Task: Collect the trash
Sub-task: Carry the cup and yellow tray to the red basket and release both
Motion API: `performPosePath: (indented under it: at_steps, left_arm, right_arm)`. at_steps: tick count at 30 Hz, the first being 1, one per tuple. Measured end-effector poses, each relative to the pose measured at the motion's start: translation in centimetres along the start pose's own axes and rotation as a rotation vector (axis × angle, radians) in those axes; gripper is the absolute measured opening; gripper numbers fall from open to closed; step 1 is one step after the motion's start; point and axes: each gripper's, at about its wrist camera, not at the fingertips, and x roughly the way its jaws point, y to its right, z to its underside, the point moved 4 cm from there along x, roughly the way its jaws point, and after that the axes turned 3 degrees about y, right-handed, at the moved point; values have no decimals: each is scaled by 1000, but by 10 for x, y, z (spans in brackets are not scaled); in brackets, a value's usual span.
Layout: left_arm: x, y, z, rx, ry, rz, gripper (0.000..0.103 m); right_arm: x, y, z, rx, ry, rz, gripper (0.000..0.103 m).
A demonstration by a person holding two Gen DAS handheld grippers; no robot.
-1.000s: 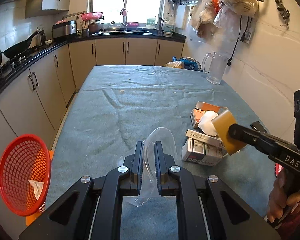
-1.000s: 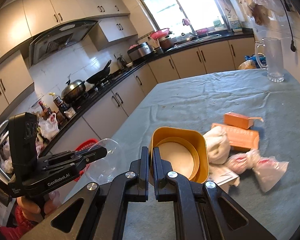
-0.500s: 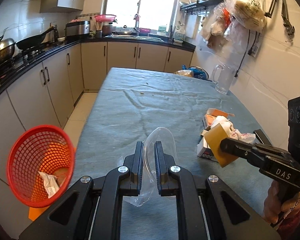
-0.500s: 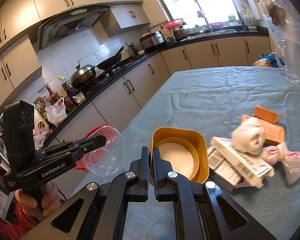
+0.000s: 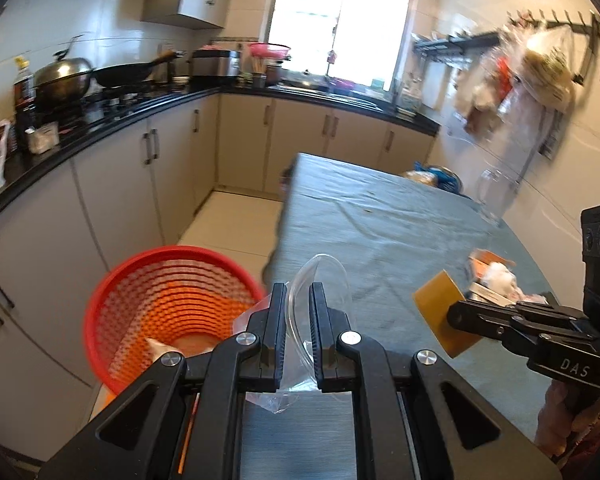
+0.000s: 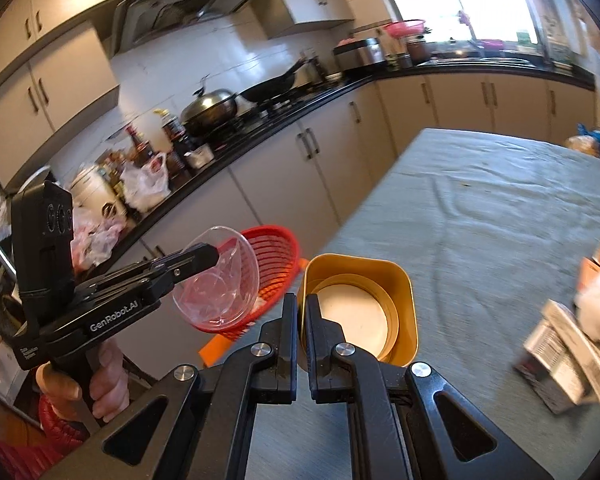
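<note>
My left gripper (image 5: 298, 300) is shut on the rim of a clear plastic cup (image 5: 320, 280), which hangs over the table's left edge beside the red mesh basket (image 5: 168, 304). From the right wrist view the same clear plastic cup (image 6: 218, 280) sits in front of the red mesh basket (image 6: 278, 256), pinched by the left gripper (image 6: 214, 254). My right gripper (image 6: 302, 308) is shut on the wall of a yellow square tub (image 6: 360, 308), held above the table. Seen from the left, the yellow tub (image 5: 440, 320) hangs from the right gripper (image 5: 454, 316). Crumpled paper lies in the basket's bottom.
The table (image 5: 400, 232) wears a grey-green cloth. Boxes and white wads (image 5: 496, 276) lie at its right side, and the boxes (image 6: 568, 356) show in the right view too. A glass jug (image 5: 496, 192) stands near the wall. Cabinets (image 5: 120, 184) line the left, across a narrow floor aisle.
Both grippers have swung left across the table, carrying the cup and the tub. The red basket now sits much closer, just below and beside the cup.
</note>
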Motion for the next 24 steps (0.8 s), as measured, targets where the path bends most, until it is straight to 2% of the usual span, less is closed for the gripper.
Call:
performPosePath:
  at_steps: [10,17,24]
  left_arm:
    - [2,-75,12,-90,-8,-90,10]
    - [18,-100,25,-112,-29,-100,10]
    - [40,-112,39,-102,-66,-105,10]
  right_arm:
    - [68,-46,-16,-4,-89,-98,5]
    - [120,-53,-25,78,-140,-160,5]
    - [163,-46,-24,149,-181,-169,5]
